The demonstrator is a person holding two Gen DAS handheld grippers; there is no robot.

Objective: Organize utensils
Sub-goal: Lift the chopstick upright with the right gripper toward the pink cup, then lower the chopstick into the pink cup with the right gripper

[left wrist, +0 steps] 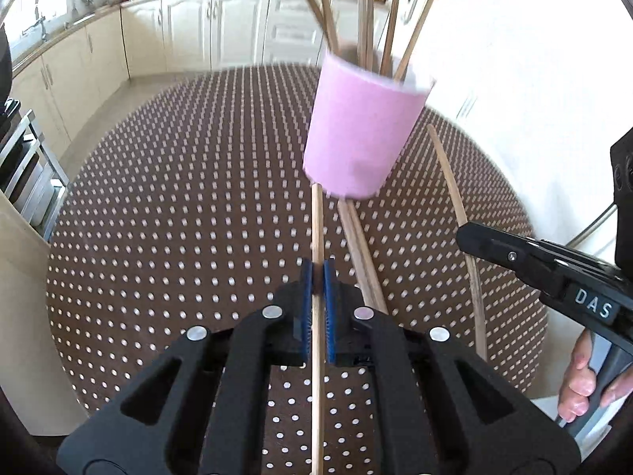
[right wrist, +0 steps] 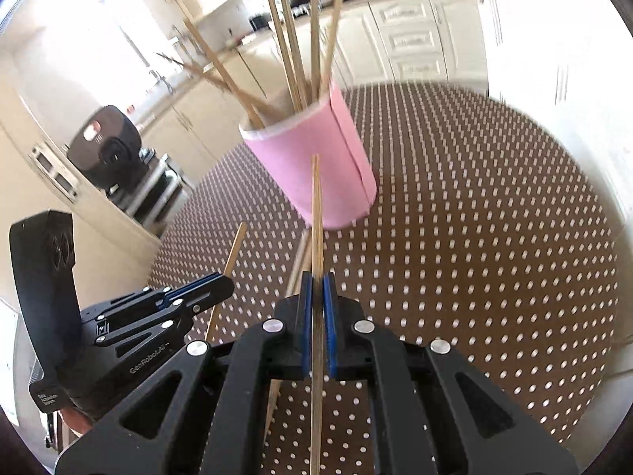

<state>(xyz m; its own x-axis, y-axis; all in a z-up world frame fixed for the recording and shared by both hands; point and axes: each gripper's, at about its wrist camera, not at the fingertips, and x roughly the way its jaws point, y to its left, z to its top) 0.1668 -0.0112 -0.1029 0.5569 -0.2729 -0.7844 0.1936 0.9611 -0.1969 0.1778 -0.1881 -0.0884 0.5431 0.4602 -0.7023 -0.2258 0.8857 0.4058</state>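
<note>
A pink cup (left wrist: pixel 360 126) (right wrist: pixel 312 166) stands on the table with several wooden chopsticks (left wrist: pixel 366 12) (right wrist: pixel 292 43) sticking out of its top. My left gripper (left wrist: pixel 317 267) (right wrist: pixel 227 283) is shut on one chopstick (left wrist: pixel 317 221) (right wrist: pixel 234 251), whose tip points toward the cup's base. My right gripper (right wrist: pixel 316 279) (left wrist: pixel 461 233) is shut on another chopstick (right wrist: pixel 316 206) (left wrist: pixel 449 174), held just right of the cup in the left wrist view. Two loose chopsticks (left wrist: pixel 362 253) (right wrist: pixel 300 261) lie side by side on the cloth between the grippers, running up to the cup.
The round table (left wrist: pixel 178 198) (right wrist: pixel 474 237) wears a brown cloth with white dots. A person's fingers (left wrist: pixel 579 380) grip the right handle. A metal rack (left wrist: pixel 27 174) and a black appliance (right wrist: pixel 107 146) stand off the table's left. Cream kitchen cabinets (left wrist: pixel 221 27) line the back.
</note>
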